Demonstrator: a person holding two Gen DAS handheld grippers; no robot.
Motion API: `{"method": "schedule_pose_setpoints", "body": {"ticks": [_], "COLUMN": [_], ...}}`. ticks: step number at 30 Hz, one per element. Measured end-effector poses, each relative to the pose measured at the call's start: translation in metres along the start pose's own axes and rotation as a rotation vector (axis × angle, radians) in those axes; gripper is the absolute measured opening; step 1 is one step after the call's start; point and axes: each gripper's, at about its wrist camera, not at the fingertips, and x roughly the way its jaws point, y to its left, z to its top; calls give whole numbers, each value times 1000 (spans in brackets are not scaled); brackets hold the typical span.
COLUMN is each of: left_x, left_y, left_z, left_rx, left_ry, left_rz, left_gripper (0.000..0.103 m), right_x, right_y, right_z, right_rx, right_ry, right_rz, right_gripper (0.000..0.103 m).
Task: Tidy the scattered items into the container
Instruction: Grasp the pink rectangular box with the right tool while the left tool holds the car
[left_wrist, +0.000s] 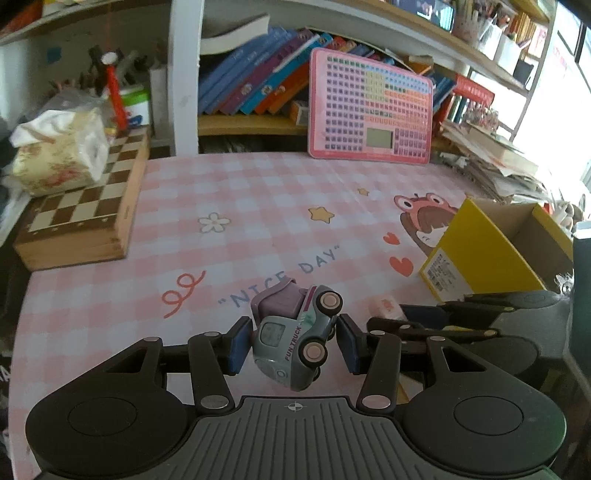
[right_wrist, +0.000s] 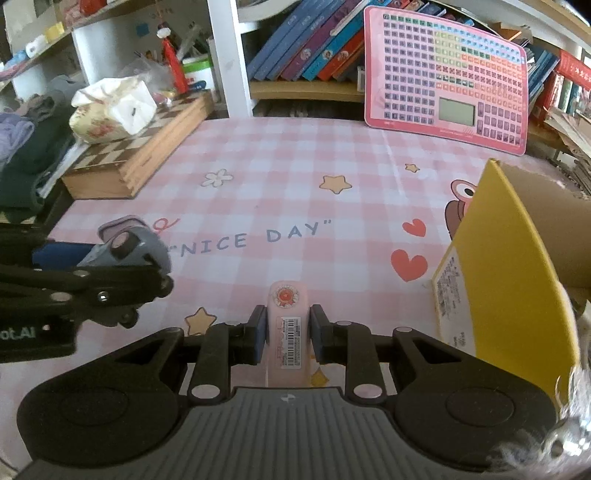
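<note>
1. Yellow box (right_wrist: 517, 280) is cut off by the right wrist view's right edge; its inside is mostly hidden.
2. Pink item (left_wrist: 386, 308) is largely hidden behind the right gripper (left_wrist: 406, 325) in the left view.
3. Barcode label text (right_wrist: 291, 345) is too small to read.
4. Toy truck (right_wrist: 125, 245) is blurred and partly hidden behind the left gripper's linkage.

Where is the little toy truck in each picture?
Left wrist view: the toy truck sits bottom centre, tipped on its side between the left gripper fingers.
Right wrist view: the toy truck is at the left edge, half hidden behind the left gripper.
Shared landmark: the yellow box, on the right in both.
</note>
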Motion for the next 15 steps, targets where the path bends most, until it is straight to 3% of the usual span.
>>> {"method": "schedule_pose_setpoints", "body": {"ticks": [15], "left_x": [-73], "left_y": [-7], "left_z": [-34], "left_rx": [-43], "left_ry": [-71], "left_rz": [2], "left_gripper": [48], "right_x": [-69], "right_y": [15], "right_z": [-22], "right_rx": [-80], "right_ry": [-21], "right_rz": [106], "right_gripper": [23]}}
